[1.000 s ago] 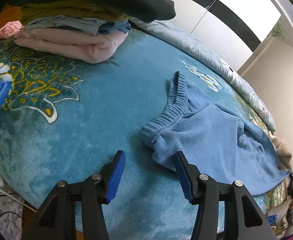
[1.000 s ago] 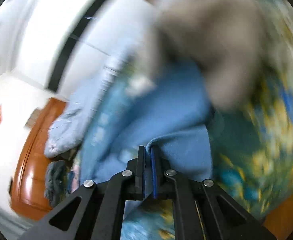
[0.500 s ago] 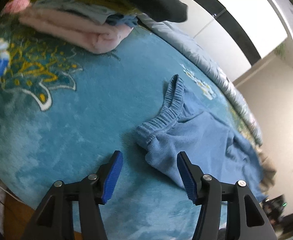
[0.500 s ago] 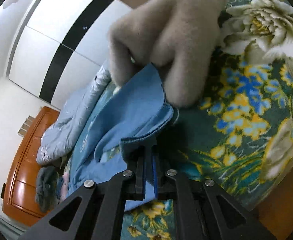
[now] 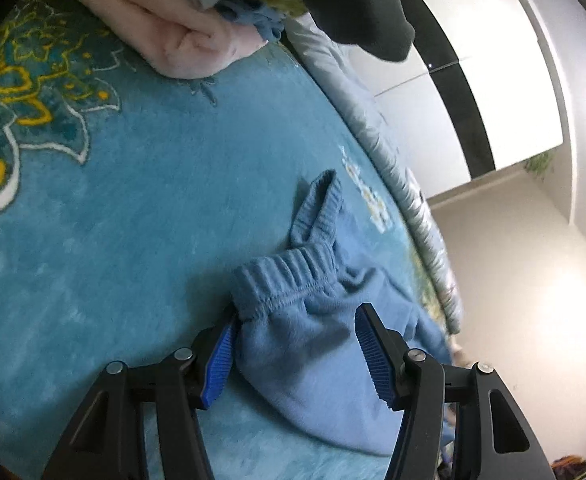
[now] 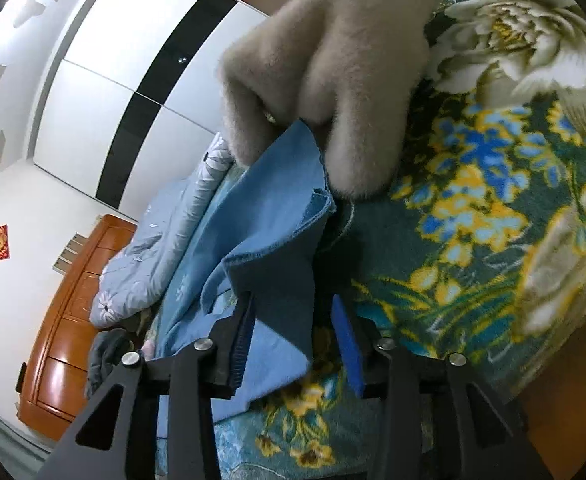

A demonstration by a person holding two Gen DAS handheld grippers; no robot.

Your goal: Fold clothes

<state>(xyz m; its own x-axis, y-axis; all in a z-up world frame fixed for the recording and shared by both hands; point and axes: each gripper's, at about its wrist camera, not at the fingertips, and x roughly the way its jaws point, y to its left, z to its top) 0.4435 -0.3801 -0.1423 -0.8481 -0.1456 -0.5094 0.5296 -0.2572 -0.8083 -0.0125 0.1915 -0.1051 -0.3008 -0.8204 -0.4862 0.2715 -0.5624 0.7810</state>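
A pair of light blue trousers lies on the teal flowered blanket, its ribbed waistband nearest me in the left wrist view. My left gripper stands open astride the waistband corner; the left pad brushes the cloth edge and the right pad is apart from it. In the right wrist view the trousers' leg end lies between the fingers of my right gripper. Its jaws are opening: the cloth rests against the left pad and the right pad is off it.
A stack of folded clothes sits at the blanket's far left, topped by a dark garment. A fluffy beige garment lies over the trousers' far edge. A pale quilt, a wooden headboard and a white-and-black wardrobe are behind.
My left gripper rolled and moved forward until it straddles the waistband corner. My right gripper came down to the blanket, and its jaws, which were shut on the leg end, have parted.
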